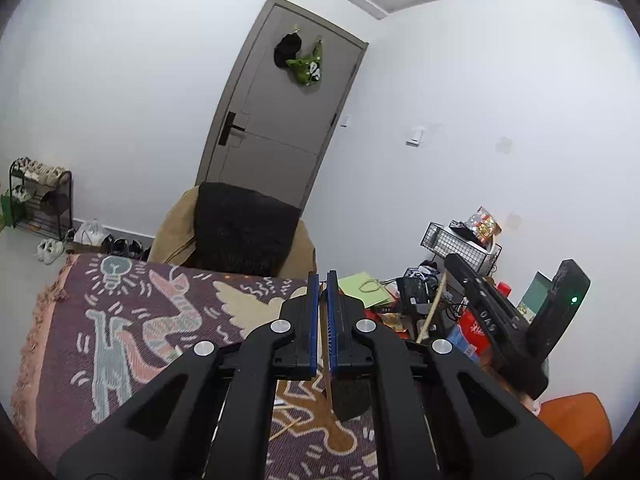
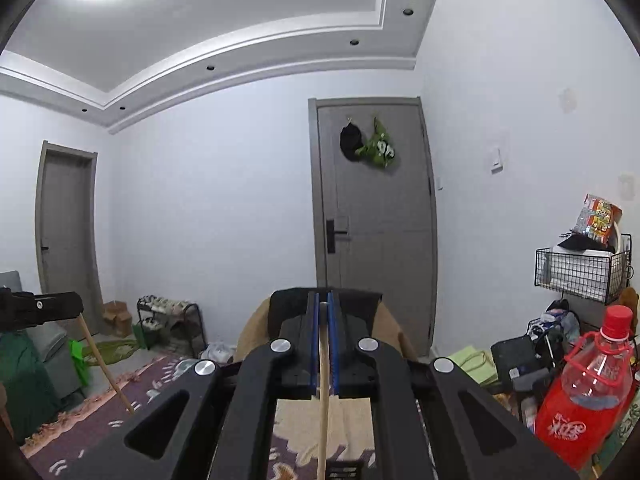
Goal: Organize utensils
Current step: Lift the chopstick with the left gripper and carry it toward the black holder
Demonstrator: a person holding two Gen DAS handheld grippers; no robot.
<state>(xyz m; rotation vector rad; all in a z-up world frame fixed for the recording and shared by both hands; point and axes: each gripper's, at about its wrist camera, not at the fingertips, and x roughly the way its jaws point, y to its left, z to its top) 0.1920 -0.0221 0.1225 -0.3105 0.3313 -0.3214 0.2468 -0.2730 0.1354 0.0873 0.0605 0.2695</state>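
Clamping a wooden stick (image 1: 325, 364) apiece, the left gripper (image 1: 323, 280) and right gripper (image 2: 324, 300) hold them hanging downward above the patterned cloth (image 1: 132, 328).

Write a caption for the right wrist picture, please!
Right gripper shut on a pale wooden stick, facing a grey door.

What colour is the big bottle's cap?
Red; the bottle cap shows best in the right wrist view.

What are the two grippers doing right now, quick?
Left gripper: closed on a thin wooden stick.
Right gripper: closed on a pale wooden stick.
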